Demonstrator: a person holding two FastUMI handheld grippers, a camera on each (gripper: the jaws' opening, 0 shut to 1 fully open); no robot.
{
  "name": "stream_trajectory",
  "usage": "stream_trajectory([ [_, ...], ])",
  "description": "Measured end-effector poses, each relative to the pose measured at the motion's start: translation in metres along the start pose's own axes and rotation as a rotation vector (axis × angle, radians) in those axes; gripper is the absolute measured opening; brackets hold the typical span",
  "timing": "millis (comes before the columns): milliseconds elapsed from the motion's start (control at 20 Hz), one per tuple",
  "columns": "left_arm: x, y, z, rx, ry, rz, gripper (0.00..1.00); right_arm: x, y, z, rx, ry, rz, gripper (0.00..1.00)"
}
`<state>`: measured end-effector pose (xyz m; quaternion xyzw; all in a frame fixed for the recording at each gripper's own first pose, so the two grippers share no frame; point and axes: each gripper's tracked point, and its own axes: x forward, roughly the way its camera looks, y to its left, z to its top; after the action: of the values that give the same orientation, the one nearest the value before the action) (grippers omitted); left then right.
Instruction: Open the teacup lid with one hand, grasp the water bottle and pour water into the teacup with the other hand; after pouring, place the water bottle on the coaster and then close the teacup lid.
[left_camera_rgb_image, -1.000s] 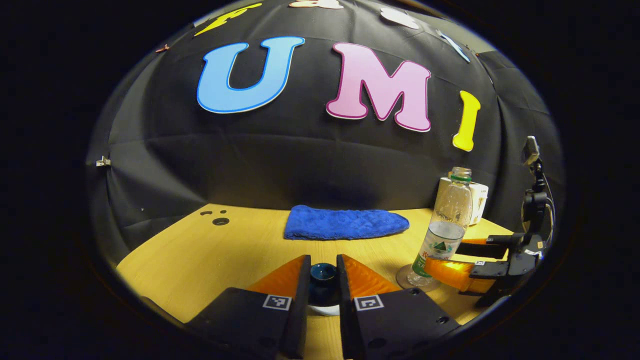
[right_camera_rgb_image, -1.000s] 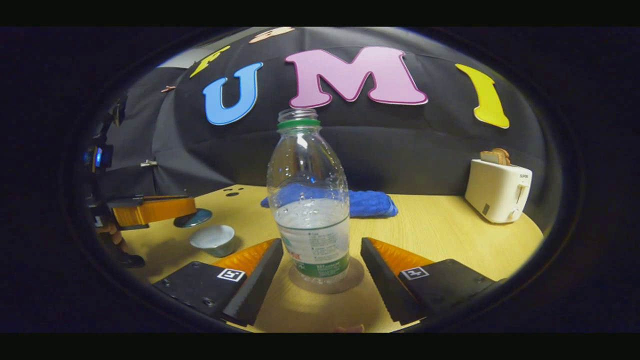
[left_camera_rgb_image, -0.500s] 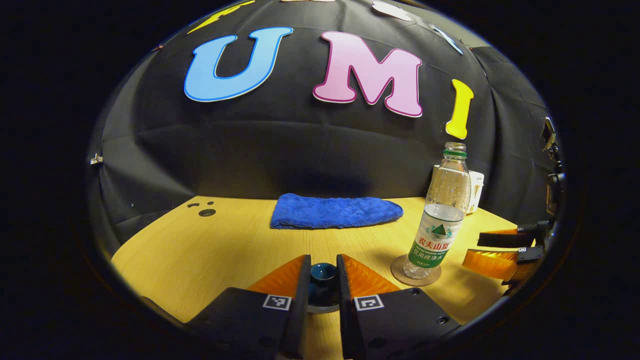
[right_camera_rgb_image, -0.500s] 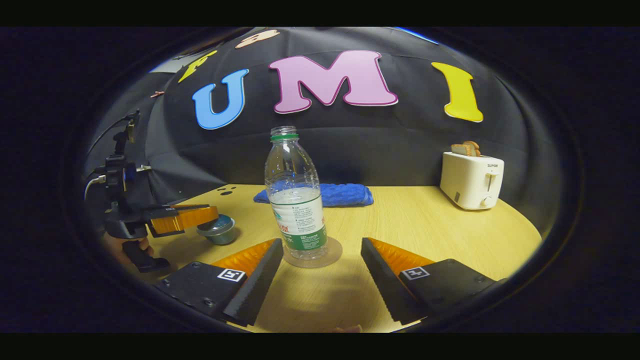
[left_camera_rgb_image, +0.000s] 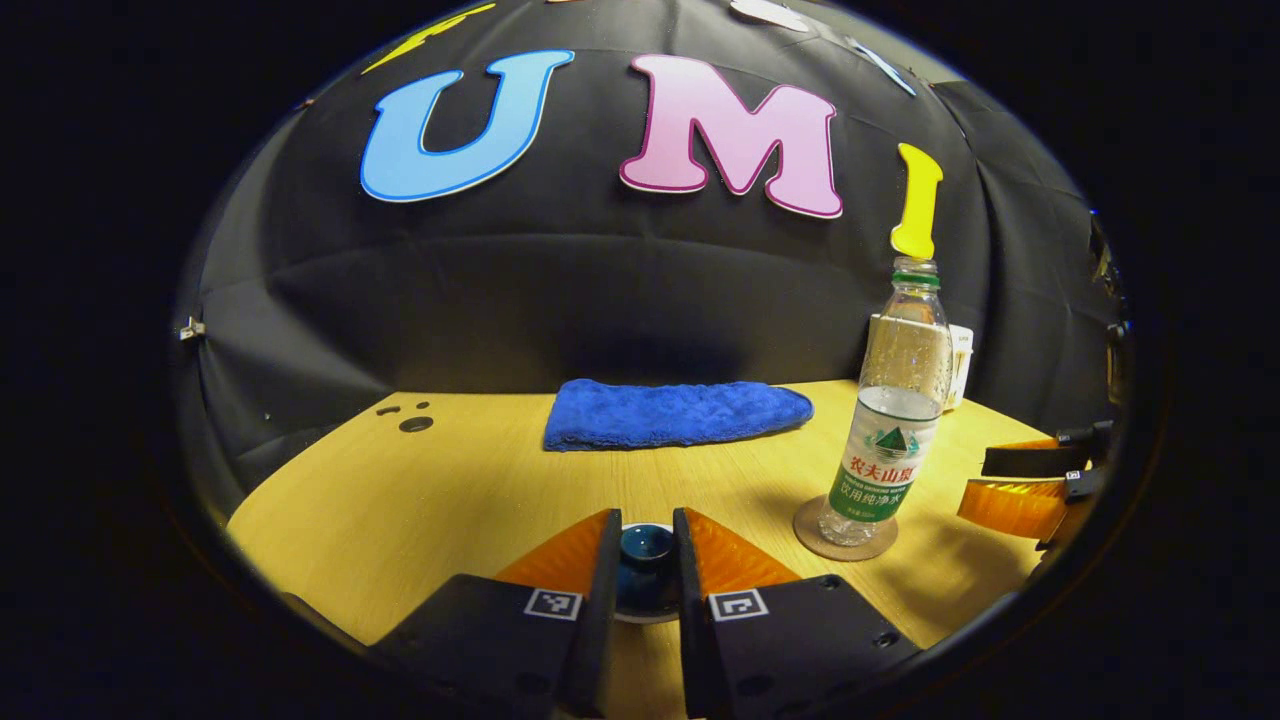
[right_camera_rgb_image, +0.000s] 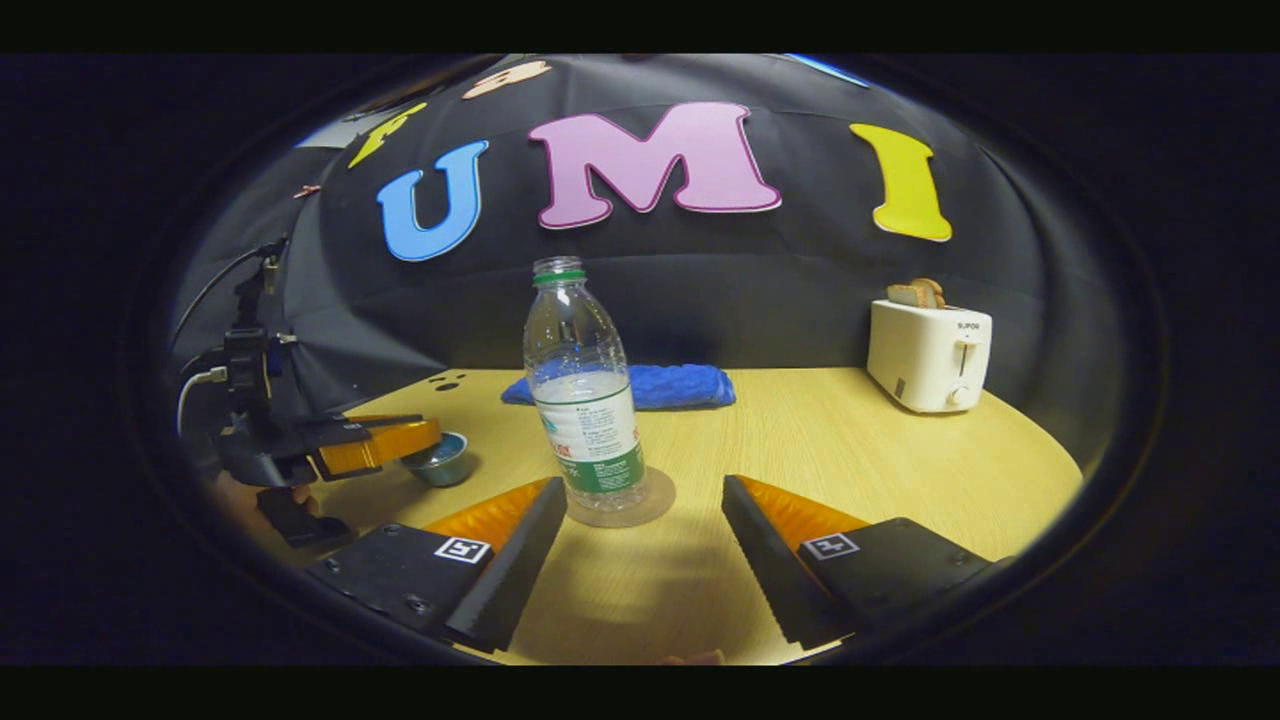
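The clear water bottle, uncapped and part full, stands upright on the round coaster; it also shows in the left gripper view, on the coaster. My right gripper is open, a little short of the bottle and not touching it; it shows at the right edge of the left gripper view. My left gripper is shut on the dark blue lid knob. In the right gripper view the left gripper holds the lid down on the teacup.
A folded blue towel lies at the back of the wooden table. A white toaster with toast in it stands at the back right. A hand holds the left gripper.
The left gripper has lowered the lid onto the teacup, still gripping the knob. The right gripper has drawn back from the bottle, which stands on the coaster.
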<state>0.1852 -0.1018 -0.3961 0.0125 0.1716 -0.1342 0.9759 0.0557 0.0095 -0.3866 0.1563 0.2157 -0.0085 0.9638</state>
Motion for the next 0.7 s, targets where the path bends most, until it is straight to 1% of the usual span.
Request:
stream_trajectory([
  [50, 0.001, -0.001, -0.001, 0.004, 0.001, -0.005, 0.32, -0.001, 0.001, 0.0, 0.0, 0.0, 0.0, 0.97],
  [100, 0.001, -0.001, -0.003, 0.006, 0.005, -0.004, 0.36, -0.001, 0.001, 0.001, 0.0, 0.001, 0.0, 0.97],
  [150, 0.002, 0.0, -0.003, 0.009, 0.004, -0.001, 0.31, -0.001, 0.002, 0.002, -0.001, -0.001, 0.0, 0.97],
  [200, 0.001, -0.002, -0.003, 0.008, 0.004, -0.004, 0.36, -0.001, 0.002, 0.004, -0.002, -0.002, -0.001, 0.97],
  [300, 0.001, -0.002, -0.002, 0.013, 0.004, -0.003, 0.41, -0.003, 0.002, 0.011, -0.007, -0.01, -0.004, 0.97],
  [350, 0.0, -0.002, 0.001, 0.021, 0.004, 0.0, 0.41, -0.003, 0.002, 0.015, -0.007, -0.013, -0.008, 0.97],
  [400, -0.002, -0.002, 0.004, 0.029, 0.002, 0.0, 0.38, -0.004, 0.002, 0.022, -0.01, -0.018, -0.013, 0.97],
  [450, -0.005, -0.004, 0.011, 0.031, -0.006, -0.003, 0.42, -0.007, 0.002, 0.033, -0.015, -0.034, -0.019, 0.97],
  [700, -0.034, -0.013, 0.057, 0.009, -0.042, -0.034, 0.41, -0.022, 0.007, 0.105, -0.07, -0.126, -0.066, 0.97],
])
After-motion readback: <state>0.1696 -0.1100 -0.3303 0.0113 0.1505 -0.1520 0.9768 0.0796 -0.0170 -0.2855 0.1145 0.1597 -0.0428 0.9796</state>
